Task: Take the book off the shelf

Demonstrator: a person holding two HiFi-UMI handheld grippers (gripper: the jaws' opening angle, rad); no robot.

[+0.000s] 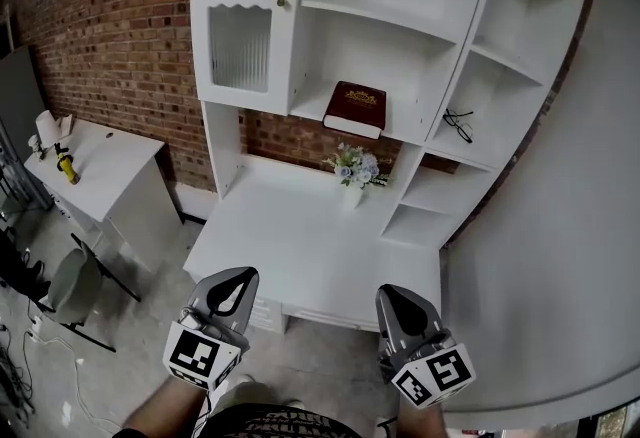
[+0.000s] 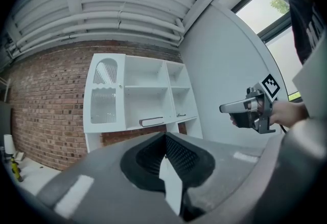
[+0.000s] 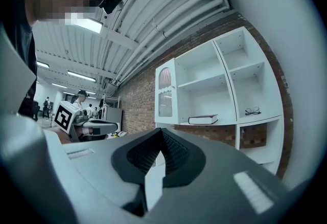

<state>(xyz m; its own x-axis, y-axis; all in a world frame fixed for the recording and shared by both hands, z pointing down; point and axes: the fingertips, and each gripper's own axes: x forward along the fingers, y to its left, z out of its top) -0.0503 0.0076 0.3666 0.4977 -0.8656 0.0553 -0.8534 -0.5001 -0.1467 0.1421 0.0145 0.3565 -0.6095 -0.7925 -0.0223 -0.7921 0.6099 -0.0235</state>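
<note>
Book [image 1: 355, 108] lies flat on the white shelf [image 1: 400, 66], untouched.

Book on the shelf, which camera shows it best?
The head view: it looks down on the book, showing its dark red cover, lying flat on the white shelf. Both gripper views show it only far off, small and side-on, as a thin edge.

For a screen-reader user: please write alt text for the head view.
A dark red book lies flat on a white shelf unit against a brick wall, glasses in the compartment to its right. The left hand-held gripper and right hand-held gripper, both shut, hang low, well short of it.
</note>
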